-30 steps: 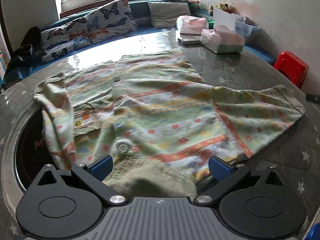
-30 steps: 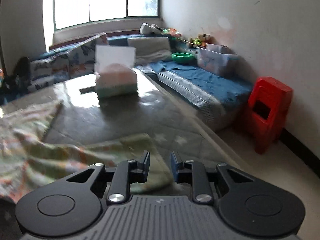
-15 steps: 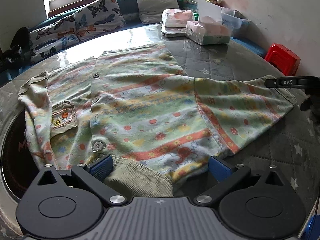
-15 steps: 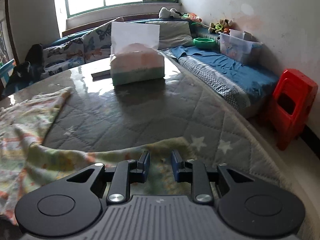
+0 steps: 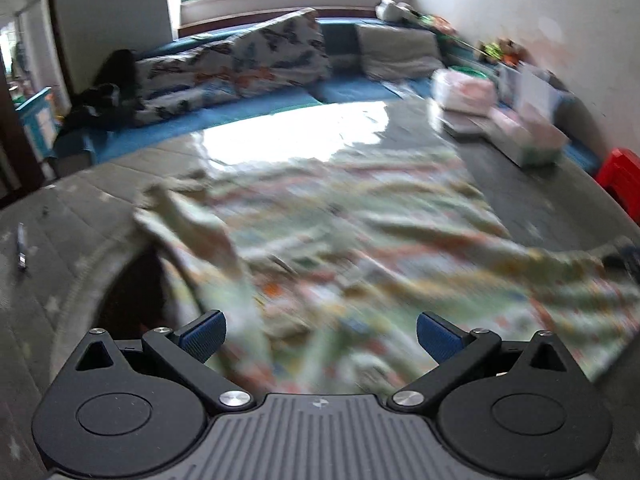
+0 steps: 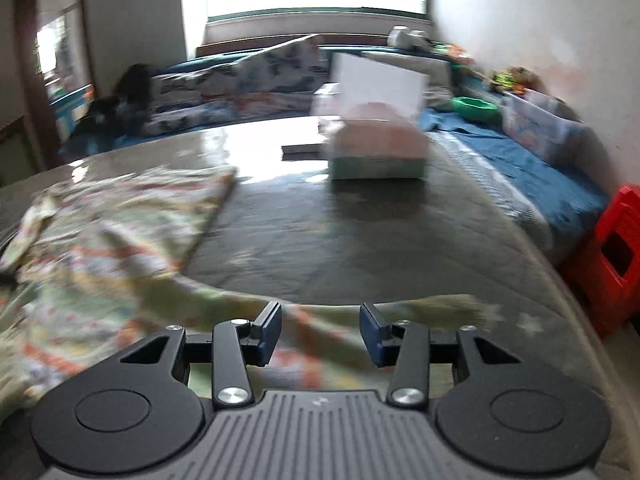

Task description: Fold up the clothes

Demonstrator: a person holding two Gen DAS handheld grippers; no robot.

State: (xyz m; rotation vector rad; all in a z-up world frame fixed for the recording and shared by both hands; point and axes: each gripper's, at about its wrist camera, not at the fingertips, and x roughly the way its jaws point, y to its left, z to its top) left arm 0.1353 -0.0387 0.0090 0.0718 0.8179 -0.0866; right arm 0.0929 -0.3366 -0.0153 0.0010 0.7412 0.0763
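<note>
A pale green patterned shirt (image 5: pixel 352 248) with orange stripes lies spread on the round quilted table (image 5: pixel 80 232); the view is blurred by motion. My left gripper (image 5: pixel 320 330) is open and hovers over the shirt's near edge, holding nothing. In the right wrist view the shirt (image 6: pixel 100 232) lies to the left and its sleeve (image 6: pixel 360 312) runs across just under my right gripper (image 6: pixel 320 334), which is open with the sleeve between and below its fingers.
Tissue boxes (image 6: pixel 376 152) and packets (image 5: pixel 520 132) stand at the table's far right. A pen (image 5: pixel 22 246) lies at the left. A red stool (image 6: pixel 612 256) stands right of the table. Cushions (image 5: pixel 240 64) line the bench behind.
My right gripper has opened; it was shut before. My left gripper has swung left and back, with the view now blurred. The shirt's left sleeve looks lifted and rumpled.
</note>
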